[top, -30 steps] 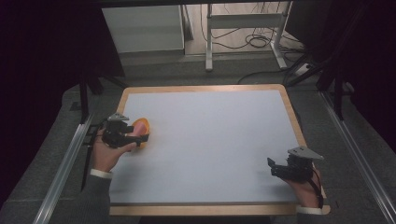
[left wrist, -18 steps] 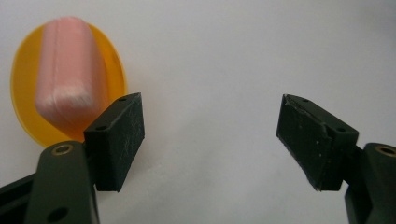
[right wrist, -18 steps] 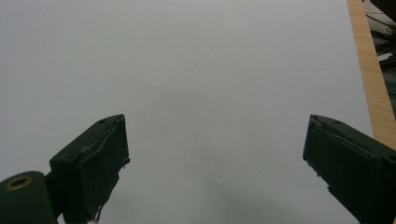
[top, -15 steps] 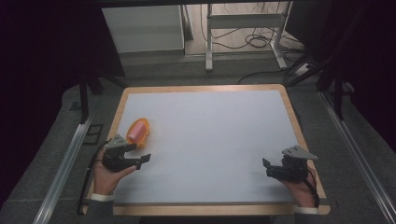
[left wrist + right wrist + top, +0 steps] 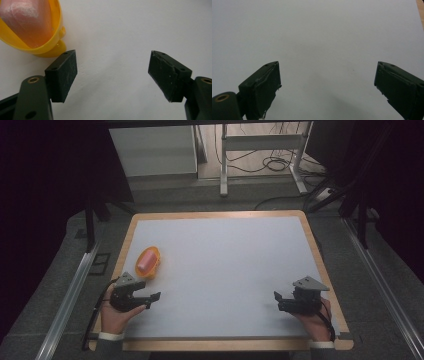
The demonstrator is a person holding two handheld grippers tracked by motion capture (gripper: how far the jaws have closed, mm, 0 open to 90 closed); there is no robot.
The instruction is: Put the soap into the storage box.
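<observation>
L tongs (image 5: 150, 300) sit low at the desk's (image 5: 225, 250) left front, jaws wide apart w/ nothing between, held in the person's left hand (image 5: 117, 312). Just beyond them, near the left edge, lies a yellow-orange bowl (image 5: 148, 261) w/ a pink roll-like item (image 5: 146, 262) inside; in the left gripper view the bowl (image 5: 53, 47) is just beside the left jaw, can't tell if touching. Desk centre is plain white sheet. R tongs (image 5: 278, 301) at right front, well apart from bowl, jaws also spread wide over bare sheet, right hand (image 5: 315, 320) gripping them.
</observation>
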